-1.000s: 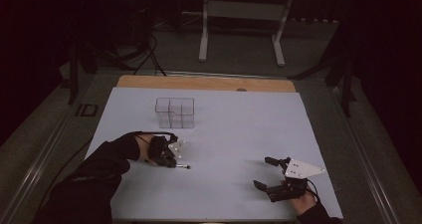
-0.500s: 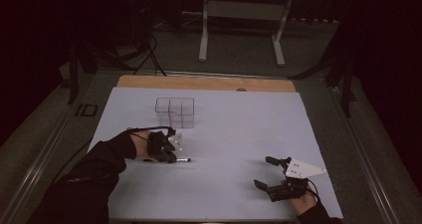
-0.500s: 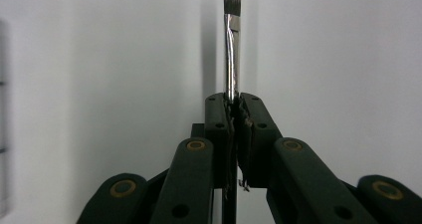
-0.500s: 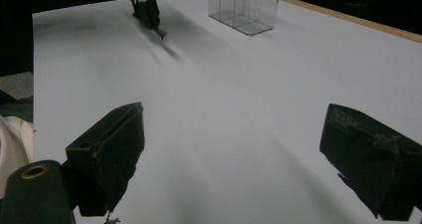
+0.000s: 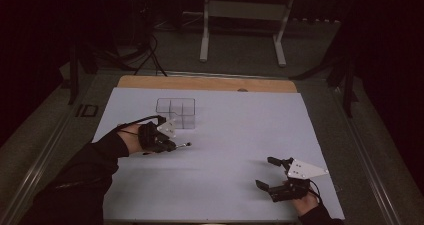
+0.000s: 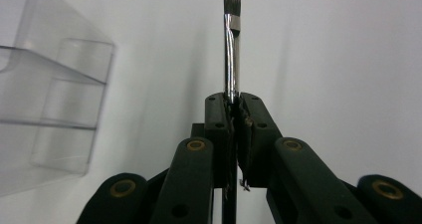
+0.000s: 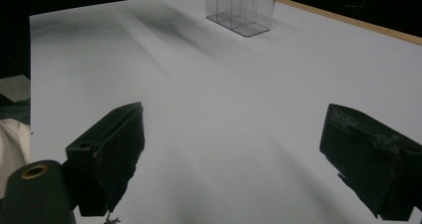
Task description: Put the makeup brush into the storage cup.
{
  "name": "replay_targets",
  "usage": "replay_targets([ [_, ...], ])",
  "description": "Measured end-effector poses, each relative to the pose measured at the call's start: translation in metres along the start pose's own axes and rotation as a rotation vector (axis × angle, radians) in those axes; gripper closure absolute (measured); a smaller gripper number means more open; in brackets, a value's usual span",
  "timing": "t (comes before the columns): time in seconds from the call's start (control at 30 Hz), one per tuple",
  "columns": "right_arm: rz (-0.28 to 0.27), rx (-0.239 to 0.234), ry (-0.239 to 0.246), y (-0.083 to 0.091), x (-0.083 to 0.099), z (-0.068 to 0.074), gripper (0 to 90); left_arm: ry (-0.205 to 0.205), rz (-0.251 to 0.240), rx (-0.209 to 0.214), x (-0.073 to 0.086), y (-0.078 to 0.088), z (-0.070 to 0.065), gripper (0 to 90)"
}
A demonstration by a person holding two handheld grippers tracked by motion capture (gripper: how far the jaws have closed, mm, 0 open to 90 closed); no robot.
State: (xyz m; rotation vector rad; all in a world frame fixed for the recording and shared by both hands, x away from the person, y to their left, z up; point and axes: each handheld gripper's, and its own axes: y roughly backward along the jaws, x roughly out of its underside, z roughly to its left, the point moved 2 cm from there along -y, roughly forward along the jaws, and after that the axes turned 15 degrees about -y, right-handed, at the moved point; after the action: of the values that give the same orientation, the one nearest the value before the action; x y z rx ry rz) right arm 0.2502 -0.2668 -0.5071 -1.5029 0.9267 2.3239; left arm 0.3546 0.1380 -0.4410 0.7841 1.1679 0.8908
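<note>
The left gripper (image 5: 172,146), left of centre in the high view, has its fingers (image 6: 219,119) clamped together on a small makeup brush (image 6: 231,50). In the left gripper view the brush stands straight up from between the fingers at mid-frame, its metal collar and pale bristle tip reaching the top edge. In the high view the brush (image 5: 183,145) pokes out toward the right from the gripper, above the white counter (image 5: 235,135). A clear plastic box (image 5: 175,113) with compartments stands just above and to the right of that gripper, close to it; it fills the left side of the left gripper view (image 6: 50,99). The right gripper (image 5: 268,172) sits at the lower right, fingers (image 7: 112,149) wide apart with nothing between them, well apart from the box (image 7: 241,7).
</note>
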Motion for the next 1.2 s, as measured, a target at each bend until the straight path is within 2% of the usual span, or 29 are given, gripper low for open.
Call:
replay_targets([
  [0.03,-0.001,0.000,0.000,0.000,0.000,0.000,10.5,0.014,-0.024,0.008,0.000,0.002,0.000,85.3],
  [0.07,-0.001,0.001,0.000,0.000,0.000,0.000,10.5,0.016,-0.029,-0.013,0.000,0.005,-0.001,85.4],
  [0.1,0.000,0.002,0.000,0.000,0.000,0.000,10.5,0.028,-0.040,-0.010,0.001,0.007,-0.001,85.3],
  [0.17,0.000,0.002,0.001,0.000,0.000,0.000,10.5,0.036,-0.054,-0.034,0.001,0.010,-0.003,85.3],
  [0.2,0.000,0.002,0.001,0.000,0.000,0.000,10.5,0.047,-0.066,-0.028,0.002,0.010,-0.004,85.3],
  [0.33,-0.003,0.002,0.001,0.000,0.000,0.000,10.5,0.079,-0.101,-0.063,0.007,0.013,-0.007,85.3],
  [0.37,-0.003,0.002,0.000,0.001,0.000,0.000,10.5,0.085,-0.110,-0.055,0.008,0.013,-0.007,85.3],
  [0.4,-0.002,0.002,0.000,0.001,0.000,0.000,10.5,0.085,-0.108,-0.075,0.009,0.013,-0.008,85.3],
  [0.47,-0.002,0.002,-0.001,0.000,0.000,0.000,10.5,0.097,-0.120,-0.077,0.011,0.014,-0.009,85.3],
  [0.5,-0.002,0.003,0.000,0.000,0.000,0.000,10.5,0.103,-0.119,-0.101,0.011,0.014,-0.009,85.3],
  [0.53,-0.001,0.005,0.000,0.000,0.000,0.000,10.5,0.110,-0.129,-0.096,0.012,0.015,-0.008,85.3],
  [0.57,-0.003,0.006,-0.001,0.000,0.000,0.000,10.5,0.112,-0.135,-0.118,0.012,0.016,-0.009,85.3],
  [0.63,-0.007,0.008,-0.003,0.001,0.000,-0.001,10.5,0.128,-0.152,-0.133,0.012,0.018,-0.009,85.3],
  [0.67,-0.007,0.012,-0.004,0.001,0.000,-0.001,10.5,0.135,-0.157,-0.159,0.012,0.019,-0.009,85.3],
  [0.7,-0.008,0.010,-0.006,0.001,0.000,-0.001,10.5,0.147,-0.167,-0.156,0.012,0.020,-0.009,85.3],
  [0.77,-0.008,0.011,-0.008,0.001,0.000,-0.002,10.5,0.154,-0.176,-0.188,0.011,0.021,-0.010,85.3],
  [0.8,-0.007,0.010,-0.008,0.001,0.000,-0.002,10.5,0.160,-0.182,-0.174,0.011,0.022,-0.010,85.3],
  [0.83,-0.006,0.009,-0.008,0.001,0.000,-0.002,10.5,0.159,-0.181,-0.195,0.011,0.021,-0.011,85.3],
  [0.87,-0.006,0.010,-0.006,0.001,0.000,-0.002,10.5,0.167,-0.184,-0.188,0.011,0.021,-0.011,85.3],
  [0.93,-0.006,0.009,-0.007,0.001,0.000,-0.001,10.5,0.170,-0.188,-0.207,0.010,0.021,-0.012,85.3],
  [0.97,-0.006,0.009,-0.007,0.001,0.000,-0.002,10.5,0.174,-0.197,-0.196,0.010,0.021,-0.012,85.3],
  [1.0,-0.006,0.010,-0.007,0.001,0.000,-0.002,10.5,0.176,-0.198,-0.221,0.009,0.021,-0.012,85.3],
  [1.07,-0.007,0.010,-0.010,0.001,0.000,-0.002,10.5,0.183,-0.206,-0.224,0.008,0.022,-0.012,85.3],
  [1.1,-0.006,0.011,-0.009,0.001,0.000,-0.002,10.5,0.184,-0.208,-0.243,0.007,0.022,-0.013,85.3],
  [1.2,-0.005,0.010,-0.009,0.001,0.000,-0.002,10.5,0.193,-0.218,-0.268,0.003,0.024,-0.012,85.3],
])
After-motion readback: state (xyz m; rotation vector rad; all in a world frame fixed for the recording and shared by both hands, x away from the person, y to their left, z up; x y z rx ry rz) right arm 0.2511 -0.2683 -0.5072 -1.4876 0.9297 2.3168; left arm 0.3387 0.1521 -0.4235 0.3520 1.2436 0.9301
